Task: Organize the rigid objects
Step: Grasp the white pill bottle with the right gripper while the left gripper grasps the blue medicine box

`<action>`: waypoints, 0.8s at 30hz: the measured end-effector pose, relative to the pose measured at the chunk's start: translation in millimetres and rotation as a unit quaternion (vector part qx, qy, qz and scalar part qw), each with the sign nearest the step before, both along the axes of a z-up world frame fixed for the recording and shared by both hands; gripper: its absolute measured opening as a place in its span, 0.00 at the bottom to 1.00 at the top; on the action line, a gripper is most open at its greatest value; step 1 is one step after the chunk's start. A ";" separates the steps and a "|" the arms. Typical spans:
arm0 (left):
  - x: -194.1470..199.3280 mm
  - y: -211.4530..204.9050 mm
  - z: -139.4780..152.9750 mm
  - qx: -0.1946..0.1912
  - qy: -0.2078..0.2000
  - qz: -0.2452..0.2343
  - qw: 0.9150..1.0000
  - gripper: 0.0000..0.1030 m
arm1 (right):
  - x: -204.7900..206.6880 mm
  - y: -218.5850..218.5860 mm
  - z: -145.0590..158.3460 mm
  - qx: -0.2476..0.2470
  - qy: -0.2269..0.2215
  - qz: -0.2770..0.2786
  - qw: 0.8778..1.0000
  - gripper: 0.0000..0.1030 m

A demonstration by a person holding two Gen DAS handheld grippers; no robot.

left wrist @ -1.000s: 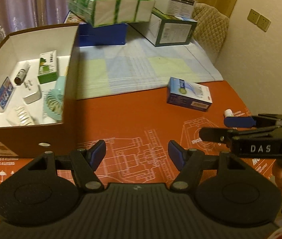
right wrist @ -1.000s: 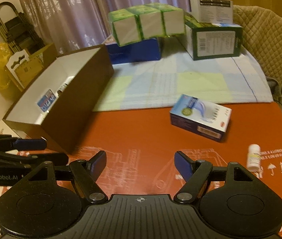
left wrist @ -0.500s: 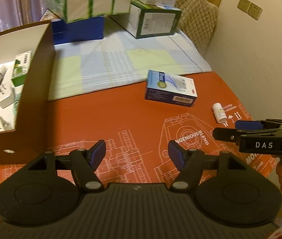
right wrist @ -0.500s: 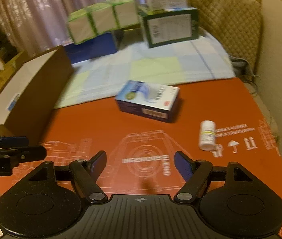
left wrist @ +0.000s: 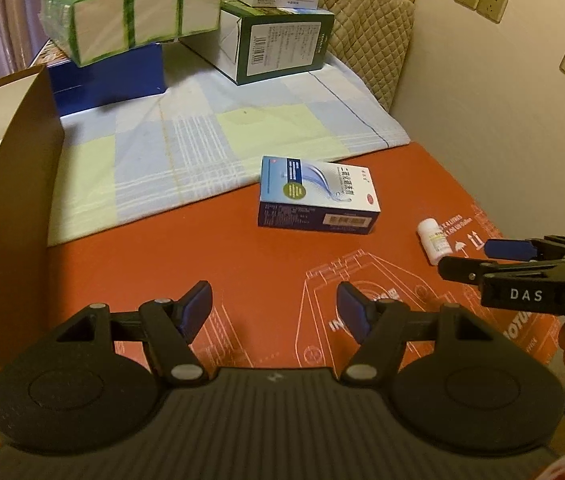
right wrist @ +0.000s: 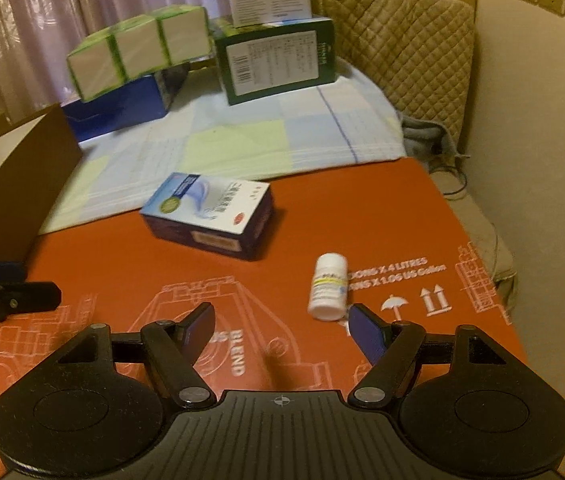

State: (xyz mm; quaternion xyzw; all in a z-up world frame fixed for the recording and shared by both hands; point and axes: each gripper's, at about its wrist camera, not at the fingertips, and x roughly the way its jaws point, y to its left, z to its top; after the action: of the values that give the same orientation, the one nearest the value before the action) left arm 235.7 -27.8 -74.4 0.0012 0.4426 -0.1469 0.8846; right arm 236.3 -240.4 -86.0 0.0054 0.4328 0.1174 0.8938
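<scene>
Left wrist view: the left gripper (left wrist: 274, 312) hangs over the red mat (left wrist: 210, 256), jaws apart, nothing between the blue pads. A blue-and-white carton (left wrist: 318, 196) lies flat on the mat just past the edge of the checked cloth (left wrist: 186, 140). A small white bottle (left wrist: 434, 240) lies on its side to the right of the carton, apart from it. The right gripper (left wrist: 466, 258) enters from the right edge, its tips just beside the bottle; whether they touch it cannot be told. A brown box (left wrist: 6, 184) stands at the left edge, its white inside partly seen. Stacked packages sit at the far end of the cloth.

Right wrist view: the right gripper (right wrist: 282, 332) is spread wide and empty. The bottle (right wrist: 328, 286) lies on the mat just ahead of the right pad (right wrist: 366, 336), close to it, contact not clear. The carton (right wrist: 210, 214) lies beyond, left of centre. The left gripper's tips (right wrist: 14, 284) show at the left edge, near the box wall (right wrist: 14, 184).
</scene>
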 end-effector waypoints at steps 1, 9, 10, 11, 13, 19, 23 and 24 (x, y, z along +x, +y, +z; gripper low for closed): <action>4.0 -1.6 -1.6 0.001 -0.001 -0.002 1.000 0.63 | 2.3 -1.0 -1.9 -0.004 -0.002 -0.004 1.000 0.69; 39.7 -15.5 -15.5 0.017 -0.015 -0.026 0.999 0.63 | 24.6 -5.0 -19.1 -0.021 -0.009 -0.019 1.000 0.51; 44.0 -16.3 -17.1 0.017 -0.016 -0.029 0.999 0.63 | 27.7 -5.1 -21.6 -0.023 -0.008 -0.021 0.999 0.49; 48.3 -17.0 -18.9 0.018 -0.015 -0.031 0.999 0.63 | 30.3 -5.0 -23.7 -0.026 -0.007 -0.023 0.999 0.48; 58.1 -19.1 -23.0 0.020 -0.013 -0.036 0.999 0.63 | 36.2 -5.3 -28.5 -0.028 -0.002 -0.028 0.999 0.45; 81.3 -20.8 -34.7 0.014 -0.005 -0.051 0.999 0.63 | 48.6 -6.9 -38.9 -0.030 0.015 -0.036 0.999 0.41; 92.9 -22.3 -43.0 0.009 -0.001 -0.063 0.998 0.63 | 54.0 -8.6 -45.0 -0.030 0.030 -0.036 0.998 0.24; 95.5 -22.9 -45.4 0.008 0.000 -0.067 0.998 0.63 | 54.5 -9.1 -45.9 -0.031 0.034 -0.038 0.998 0.23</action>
State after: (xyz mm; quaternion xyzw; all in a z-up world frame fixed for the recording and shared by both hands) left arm 331.2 -50.7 -119.8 0.0383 0.4431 -0.2020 0.8726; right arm 290.8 -249.6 -131.9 -0.0023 0.4660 0.0695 0.8821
